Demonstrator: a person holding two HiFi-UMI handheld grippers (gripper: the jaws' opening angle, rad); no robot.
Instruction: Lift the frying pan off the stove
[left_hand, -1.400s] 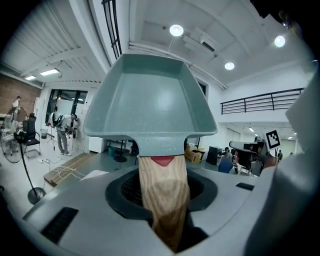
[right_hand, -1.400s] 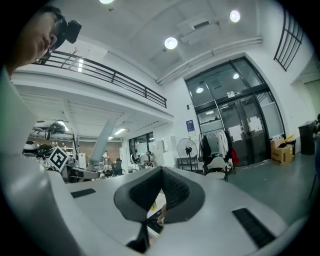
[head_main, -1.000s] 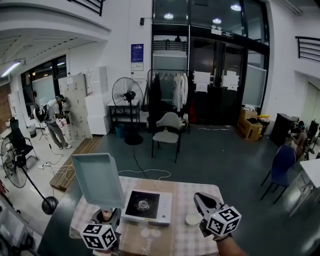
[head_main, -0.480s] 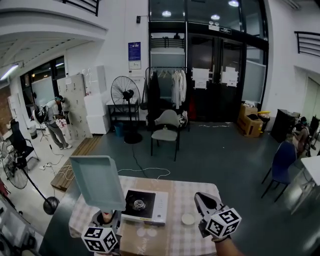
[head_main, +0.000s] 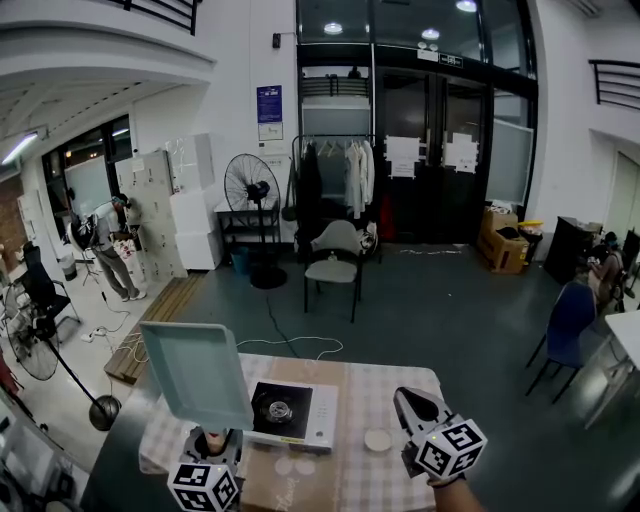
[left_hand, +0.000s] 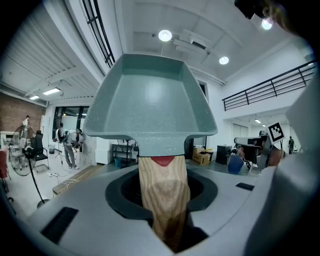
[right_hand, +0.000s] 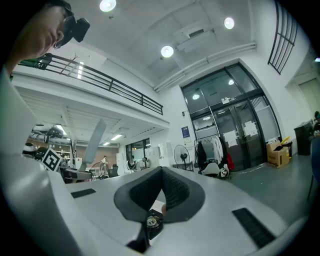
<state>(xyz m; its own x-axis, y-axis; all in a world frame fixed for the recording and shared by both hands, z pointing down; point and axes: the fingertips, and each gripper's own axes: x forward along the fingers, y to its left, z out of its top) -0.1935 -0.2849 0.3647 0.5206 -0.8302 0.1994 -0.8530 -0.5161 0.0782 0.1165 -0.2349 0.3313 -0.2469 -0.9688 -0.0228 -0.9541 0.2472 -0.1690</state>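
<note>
Checked cloth covers the bench in a big hall. The square teal frying pan hangs in the air just left of the stove. Its long axis runs away from the person, with the wooden handle nearest and the inside facing up. The left claw clamps that handle. The right claw, pads together and empty, hovers right of the stove.

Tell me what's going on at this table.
A person works with two hand-held grippers. The left hand-held gripper is clamped on the wooden handle of a square teal frying pan, held up clear of the portable stove on the checked table. The right hand-held gripper is empty, jaws together, over the table's right side.
</note>
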